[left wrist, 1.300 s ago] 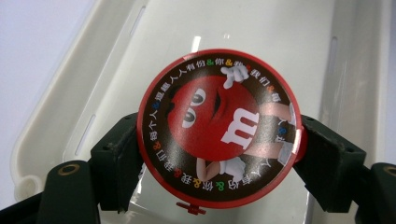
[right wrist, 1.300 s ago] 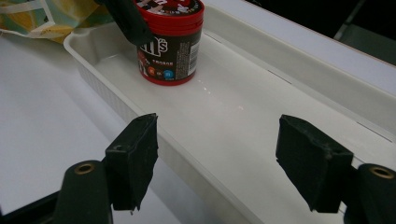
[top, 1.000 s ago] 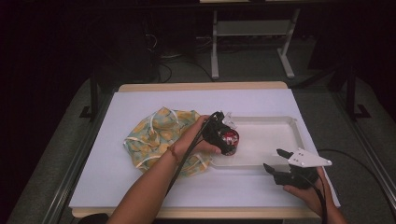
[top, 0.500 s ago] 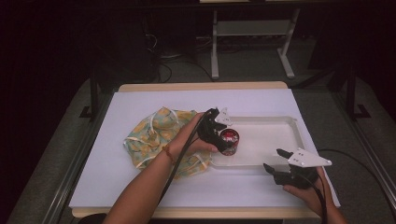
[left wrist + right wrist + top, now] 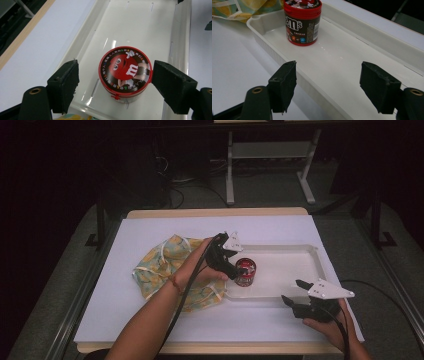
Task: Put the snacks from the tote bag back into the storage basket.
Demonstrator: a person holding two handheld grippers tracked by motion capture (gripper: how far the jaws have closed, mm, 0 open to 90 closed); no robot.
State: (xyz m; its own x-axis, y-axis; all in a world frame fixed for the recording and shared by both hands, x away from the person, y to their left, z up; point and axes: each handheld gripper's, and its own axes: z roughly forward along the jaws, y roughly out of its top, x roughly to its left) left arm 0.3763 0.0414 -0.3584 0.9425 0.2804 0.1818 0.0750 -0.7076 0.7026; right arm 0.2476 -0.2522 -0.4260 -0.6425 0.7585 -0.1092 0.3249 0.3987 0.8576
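Currently the white-covered table (image 5: 150,320) carries a shallow white plastic tray (image 5: 300,251), with a crumpled yellow-and-teal patterned cloth bag (image 5: 160,265) touching the tray's left end. Red-lidded round M&M's candy tub (image 5: 125,68) stands upright in the tray's left end — near the bag. Left gripper (image 5: 113,83) hangs above the tub, jaws spread wide to either side of the lid, not gripping it. Right gripper (image 5: 328,83) — jaws apart, empty, at the tray's near rim.
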